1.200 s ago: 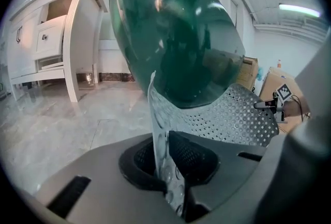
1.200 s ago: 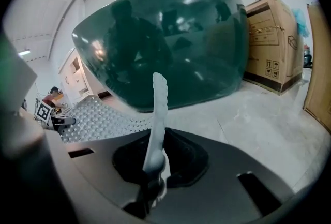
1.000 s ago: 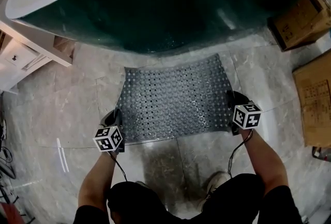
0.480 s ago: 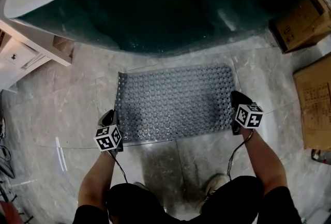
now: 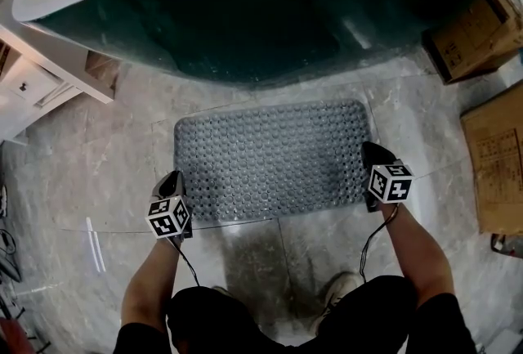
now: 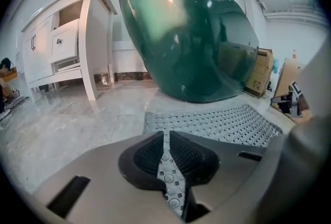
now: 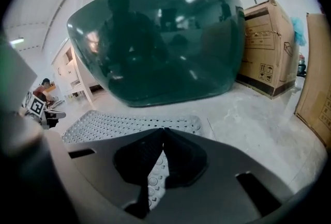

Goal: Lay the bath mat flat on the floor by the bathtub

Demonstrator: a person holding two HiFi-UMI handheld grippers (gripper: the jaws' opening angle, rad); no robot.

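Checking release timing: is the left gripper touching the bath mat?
Touching. The left gripper view shows the left gripper with its jaws closed on the bath mat, a studded strip of its near edge pinched between them.

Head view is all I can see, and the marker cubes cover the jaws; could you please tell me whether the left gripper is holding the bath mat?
Observer: Yes. In the left gripper view, the left gripper has its jaws shut on the near edge of the bath mat.
Operator: Thank you. And the right one?
Observer: The right gripper is likewise shut on the mat's edge; beyond its jaws the mat lies flat on the floor.
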